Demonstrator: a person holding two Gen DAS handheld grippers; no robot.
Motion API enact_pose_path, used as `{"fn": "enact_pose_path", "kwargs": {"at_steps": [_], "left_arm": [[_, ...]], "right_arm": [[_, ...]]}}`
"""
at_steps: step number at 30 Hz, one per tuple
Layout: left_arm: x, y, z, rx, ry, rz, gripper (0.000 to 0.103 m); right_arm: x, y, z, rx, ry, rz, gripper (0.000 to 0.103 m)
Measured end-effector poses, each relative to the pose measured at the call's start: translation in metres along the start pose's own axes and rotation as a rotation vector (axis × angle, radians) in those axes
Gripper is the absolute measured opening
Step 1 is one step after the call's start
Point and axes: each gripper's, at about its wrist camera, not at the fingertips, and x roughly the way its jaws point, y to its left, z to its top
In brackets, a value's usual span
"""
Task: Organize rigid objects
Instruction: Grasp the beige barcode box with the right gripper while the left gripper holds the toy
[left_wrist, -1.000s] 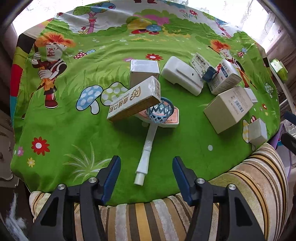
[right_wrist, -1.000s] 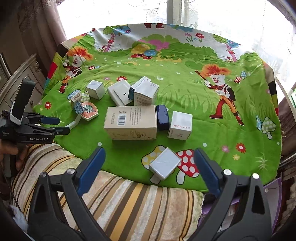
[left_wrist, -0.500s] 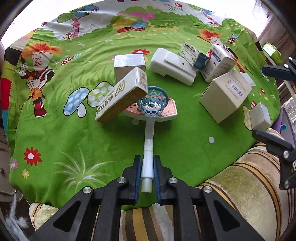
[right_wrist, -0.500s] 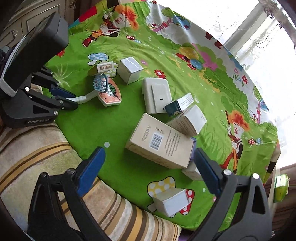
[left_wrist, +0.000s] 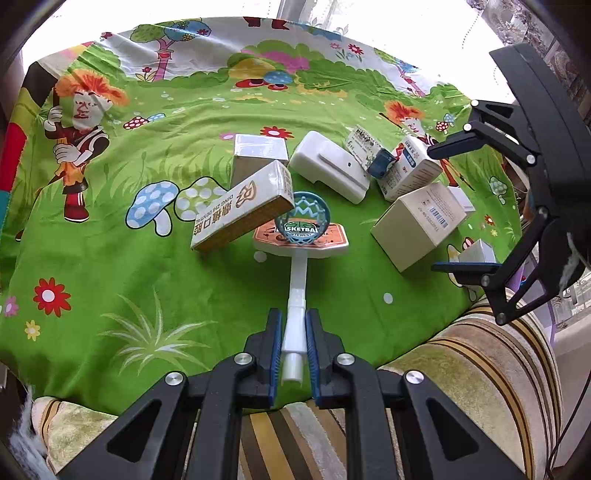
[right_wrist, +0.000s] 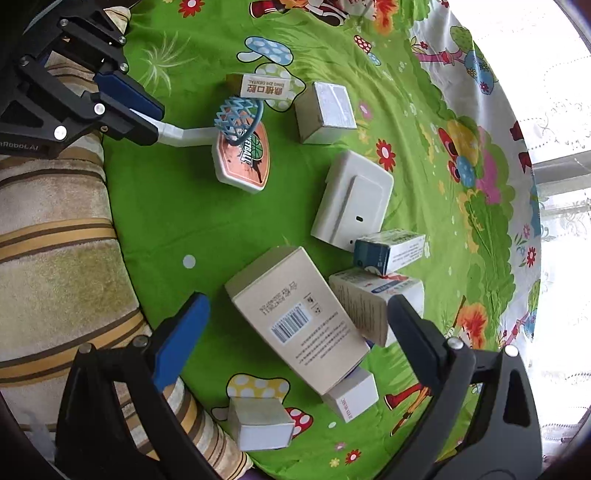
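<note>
My left gripper (left_wrist: 293, 321) is shut on the white pole of a toy basketball hoop (left_wrist: 300, 229), which has a blue net and an orange backboard and lies on the green cartoon cloth; it also shows in the right wrist view (right_wrist: 242, 147). A tan dental box (left_wrist: 242, 206) leans against the hoop. My right gripper (right_wrist: 295, 310) is open and hovers over a large beige barcode box (right_wrist: 295, 317), jaws on either side of it without touching; it shows at the right of the left wrist view (left_wrist: 458, 206).
A white plastic device (right_wrist: 351, 201), a cube box (right_wrist: 325, 110), a blue-white carton (right_wrist: 388, 251), a medicine box (right_wrist: 373, 299) and two small white boxes (right_wrist: 258, 421) lie on the cloth. A striped cushion (right_wrist: 55, 258) borders the near edge.
My left gripper closed on the hoop's pole and holds it. My right gripper swung in low over the barcode box, still open.
</note>
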Motion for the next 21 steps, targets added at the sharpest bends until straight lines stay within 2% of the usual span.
{"fn": "enact_pose_path", "kwargs": {"at_steps": [4,6,8,14,21], "left_arm": [[0.000,0.002,-0.002,-0.007,0.000,-0.008,0.013],[-0.001,0.003,-0.003,-0.014,-0.004,-0.013,0.013],[-0.001,0.005,-0.003,-0.022,-0.007,-0.020,0.013],[-0.001,0.007,-0.003,-0.028,-0.013,-0.023,0.013],[-0.003,0.007,-0.005,-0.035,-0.024,-0.016,0.014]], "right_arm": [[0.017,-0.002,0.005,-0.020,0.032,0.030,0.097],[0.014,-0.010,0.004,0.046,0.004,0.090,0.072],[0.005,-0.024,-0.001,0.144,-0.046,0.122,0.065],[-0.026,-0.056,-0.039,0.421,-0.203,0.187,0.063],[-0.067,-0.057,-0.098,0.670,-0.370,0.217,0.058]]}}
